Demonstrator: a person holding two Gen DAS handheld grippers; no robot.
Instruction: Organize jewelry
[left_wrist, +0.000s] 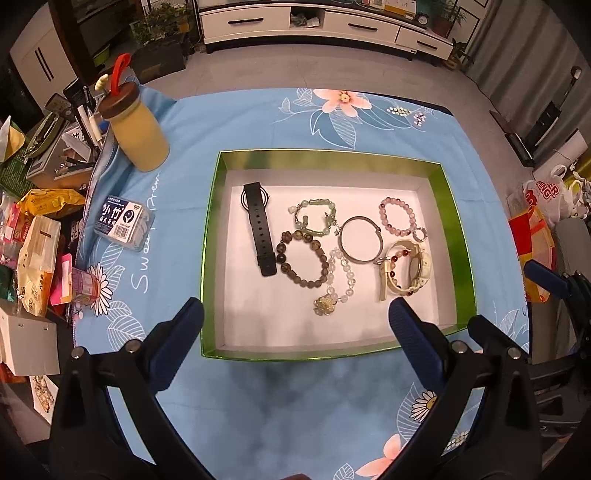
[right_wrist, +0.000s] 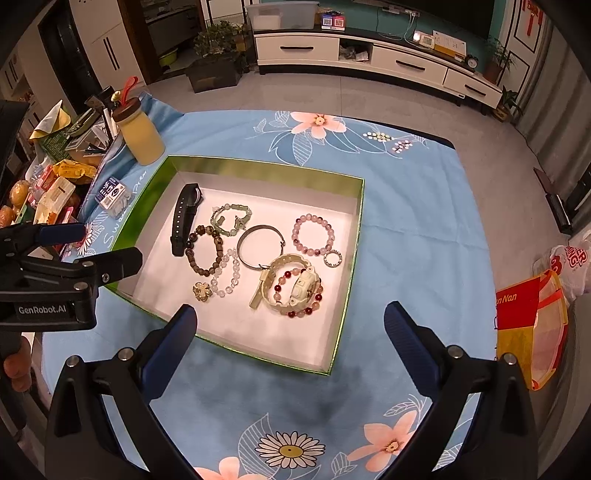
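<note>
A green-rimmed box (left_wrist: 454, 236) with a white floor sits on the blue floral cloth; it also shows in the right wrist view (right_wrist: 351, 266). Inside lie a black watch (left_wrist: 258, 229), a green bead bracelet (left_wrist: 316, 218), a brown bead bracelet (left_wrist: 301, 260), a clear bead bracelet (left_wrist: 340, 280), a silver bangle (left_wrist: 360, 240), a pink bead bracelet (left_wrist: 399, 216) and a cream watch (left_wrist: 406, 269) with a red bead bracelet through it. My left gripper (left_wrist: 295, 314) is open and empty above the box's near edge. My right gripper (right_wrist: 290, 317) is open and empty over the box's near corner.
A yellow jar (left_wrist: 138, 133) with a brown lid stands at the cloth's far left. A small plastic pack (left_wrist: 123, 221) lies left of the box. Snack packets and clutter (left_wrist: 33, 236) crowd the left edge. Red and yellow bags (right_wrist: 532, 317) sit at the right.
</note>
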